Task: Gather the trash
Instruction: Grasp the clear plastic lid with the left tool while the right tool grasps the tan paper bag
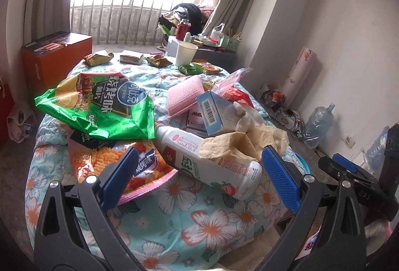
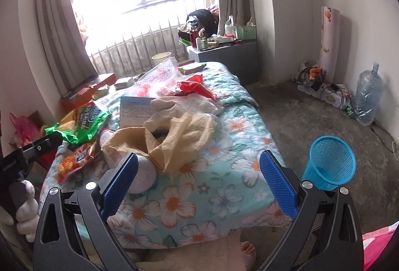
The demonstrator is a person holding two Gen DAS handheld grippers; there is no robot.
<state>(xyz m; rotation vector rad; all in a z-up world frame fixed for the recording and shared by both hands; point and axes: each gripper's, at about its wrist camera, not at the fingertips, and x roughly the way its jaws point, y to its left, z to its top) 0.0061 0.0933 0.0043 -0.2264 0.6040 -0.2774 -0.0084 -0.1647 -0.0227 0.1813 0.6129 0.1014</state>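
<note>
The left gripper [image 1: 198,183] was held with jaws wide apart, the bottle [image 1: 209,158] between them; the right gripper [image 2: 199,182] likewise gaped, bottle [image 2: 143,177] beside its left finger.

Lived-in bedroom in a home. Bed [image 2: 224,146] with floral quilt, its top strewn with snack bags [image 1: 99,106] and wrappers. Grey curtains [image 2: 57,21] frame a bright window with a metal railing [image 2: 149,46]. Grey bedside cabinet [image 2: 224,54] off the bed's far right corner, cluttered with bottles and a green basket. Bare concrete floor [image 2: 311,121]; large water jug [image 2: 366,96] against the white wall; blue mesh wastebasket [image 2: 329,161] beside the bed's right edge.
</note>
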